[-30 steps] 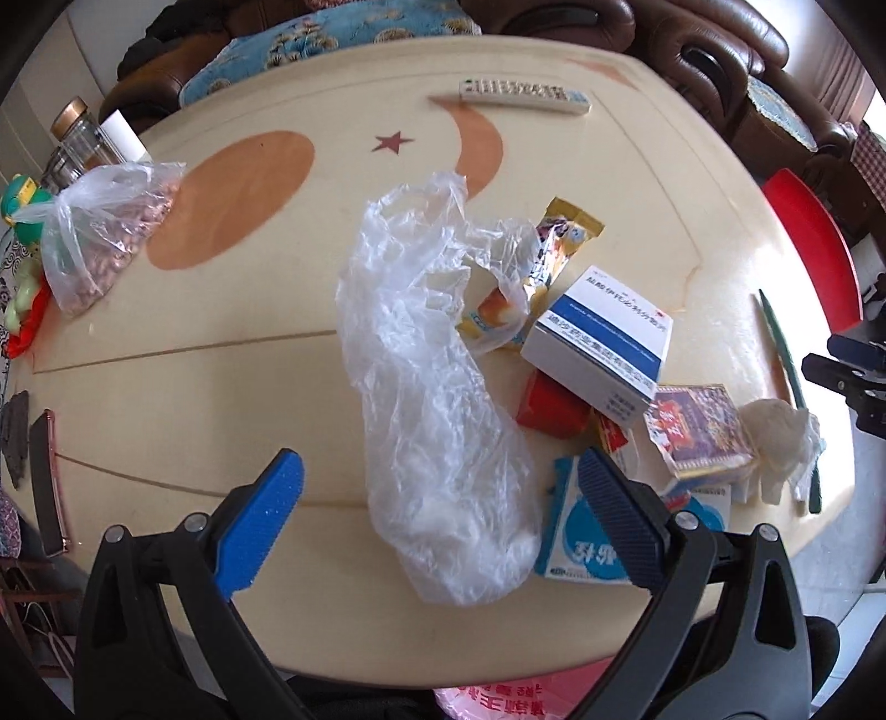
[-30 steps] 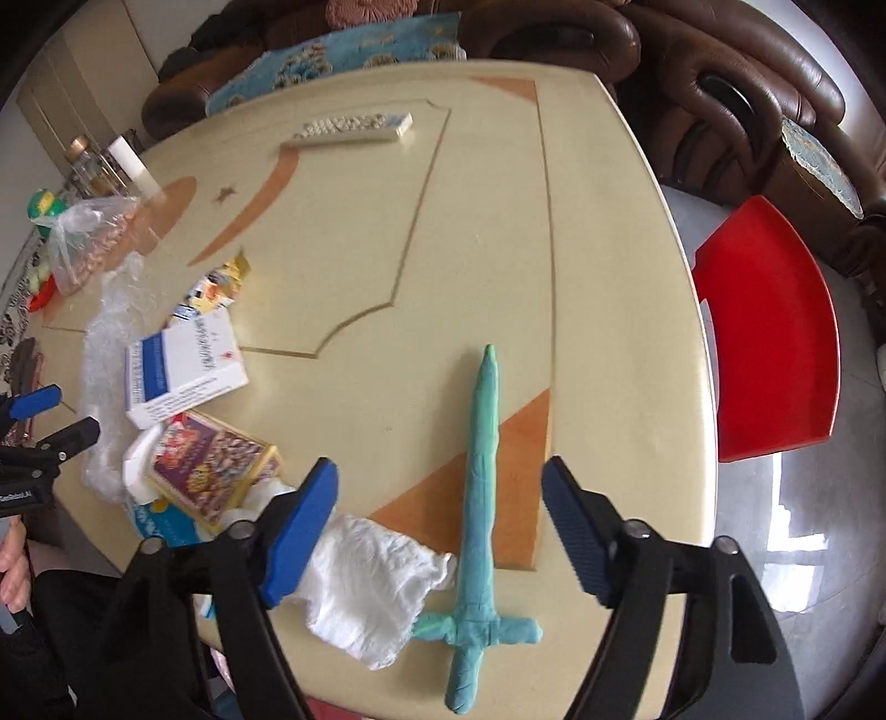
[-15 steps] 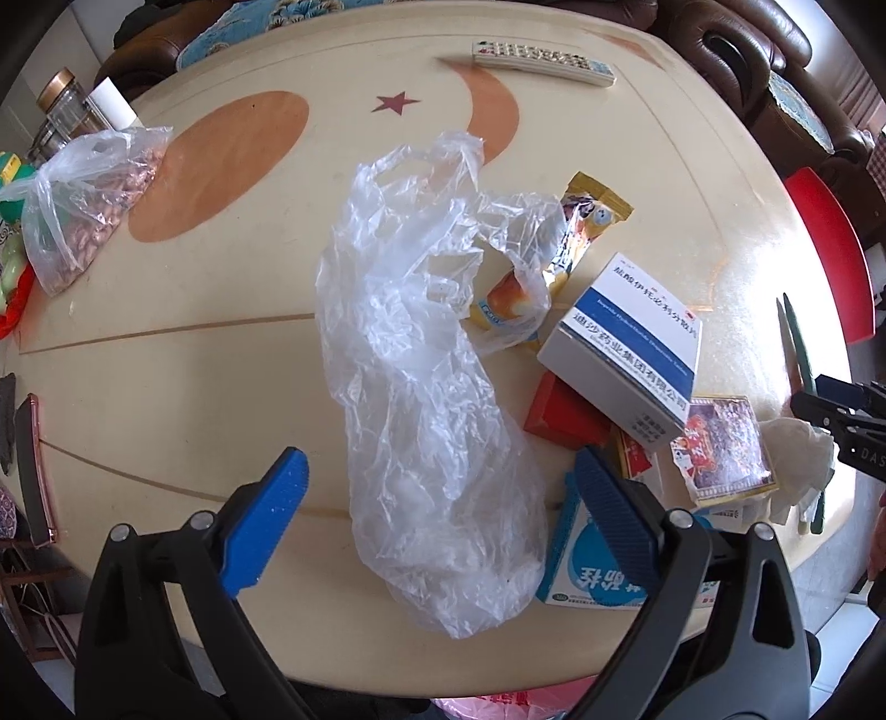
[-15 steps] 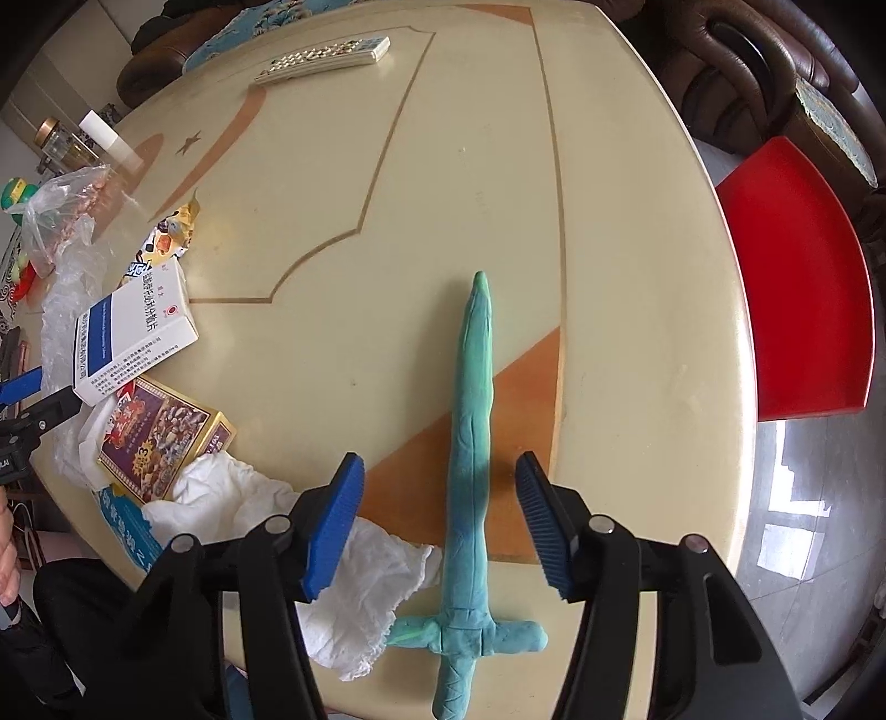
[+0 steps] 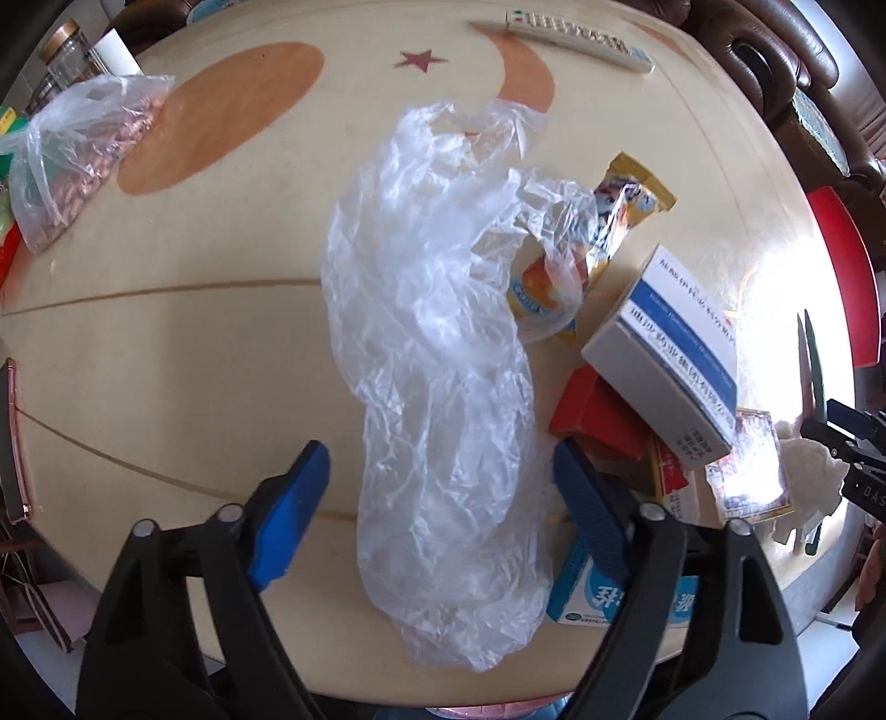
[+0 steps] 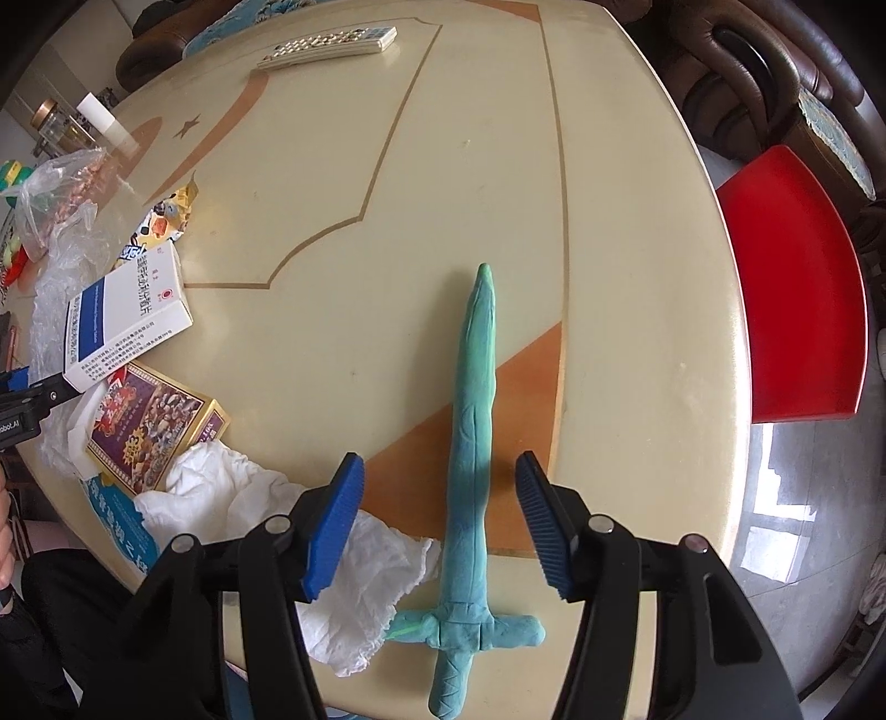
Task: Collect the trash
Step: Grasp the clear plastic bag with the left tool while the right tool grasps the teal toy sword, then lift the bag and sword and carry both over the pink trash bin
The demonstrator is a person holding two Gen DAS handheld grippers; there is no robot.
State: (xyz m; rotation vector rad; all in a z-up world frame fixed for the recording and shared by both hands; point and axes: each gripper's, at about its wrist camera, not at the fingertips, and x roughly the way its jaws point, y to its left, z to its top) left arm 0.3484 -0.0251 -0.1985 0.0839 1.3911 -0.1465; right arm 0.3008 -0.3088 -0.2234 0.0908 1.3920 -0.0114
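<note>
A crumpled clear plastic bag [image 5: 443, 354] lies on the cream table [image 5: 183, 343]. My left gripper [image 5: 443, 498] points down over the bag's lower part. Its jaws are closing with the bag between them, and the blue pads [image 5: 293, 509] stand just off it. A green clay sword [image 6: 470, 421] lies near the table's front edge. My right gripper [image 6: 440, 520] is open astride the blade above the crossguard, with neither pad touching it. Beside the sword lies a crumpled white tissue [image 6: 249, 498].
Right of the bag lie a white-and-blue medicine box [image 5: 664, 354], a yellow snack wrapper [image 5: 620, 210], a red box [image 5: 598, 410], a picture-printed box [image 6: 149, 426] and a blue carton [image 5: 587, 603]. Farther off are a remote [image 5: 576, 39], a bag of nuts [image 5: 72, 166] and a red stool [image 6: 797, 288].
Both grippers have sunk closer to the table. The left jaws have narrowed around the plastic bag. The right jaws narrowed around the sword earlier and have since held that width.
</note>
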